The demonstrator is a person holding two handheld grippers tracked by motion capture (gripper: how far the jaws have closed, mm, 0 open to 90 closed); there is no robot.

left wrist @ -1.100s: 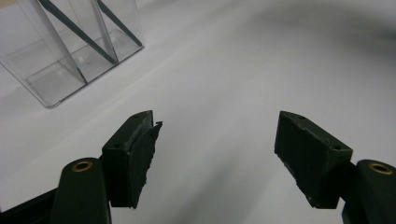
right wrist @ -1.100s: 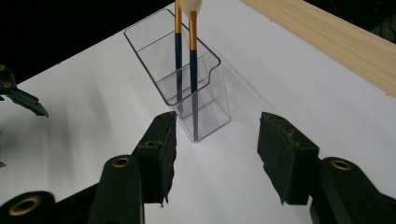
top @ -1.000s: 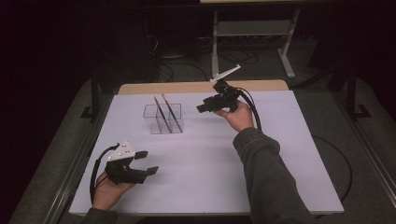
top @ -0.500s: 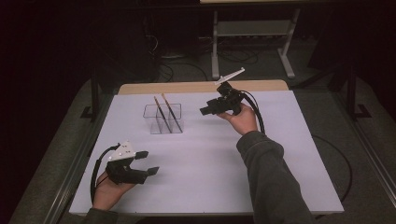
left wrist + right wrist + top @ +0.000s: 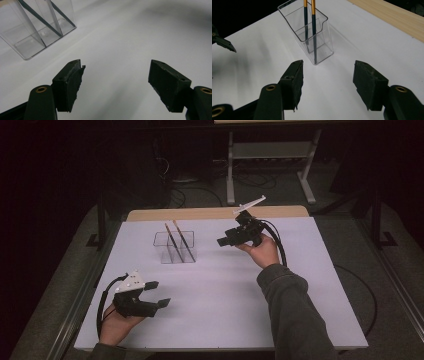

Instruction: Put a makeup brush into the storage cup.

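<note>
Standing near the far middle of the white table [image 5: 300,285], a clear holder [image 5: 175,247] is carrying two pencils [image 5: 181,240], both leaning inside it with their upper ends sticking out above the rim. The right gripper [image 5: 223,241] is hanging above the table just to the holder's right, apart from it and pointing towards it; its jaws have just been opening, and they are now standing apart with nothing between them. In the right gripper view, the holder [image 5: 312,37] is lying ahead of the open jaws, its dark pencils [image 5: 313,30] showing gold-coloured upper parts. The left gripper [image 5: 157,295] is resting low at the near left of the table, well apart from the holder, its jaws spread wide and gripping nothing. In the left gripper view, the holder [image 5: 37,27] is sitting at the upper left, beyond the jaws.
</note>
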